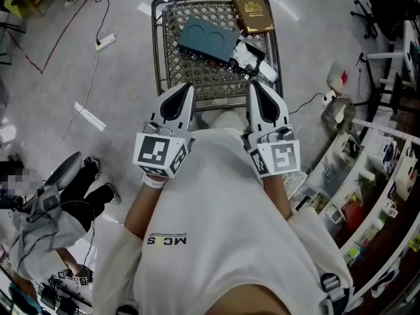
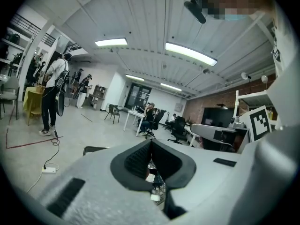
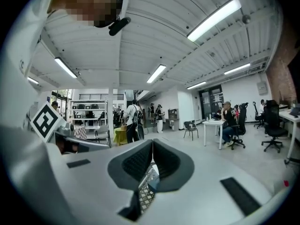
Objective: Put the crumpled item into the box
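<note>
**Both tongs shut, held short of the table**

Left tongs [image 1: 188, 87] and right tongs [image 1: 253, 85]: each pair is pressed together at the tips with nothing between them, as both gripper views show. They are held side by side, close against the person's white shirt [image 1: 216, 195]. Their tips point toward the near edge of the wire-mesh table [image 1: 156, 51].

On the table:
- The white crumpled item [image 1: 245, 51] lies on the right side, just beside the right end of a teal box [image 1: 209, 38] that has two round recesses in its top.
- A brown box [image 1: 252, 13] with gold print lies at the far right corner.

Neither pair of tongs touches anything on the table.
</note>
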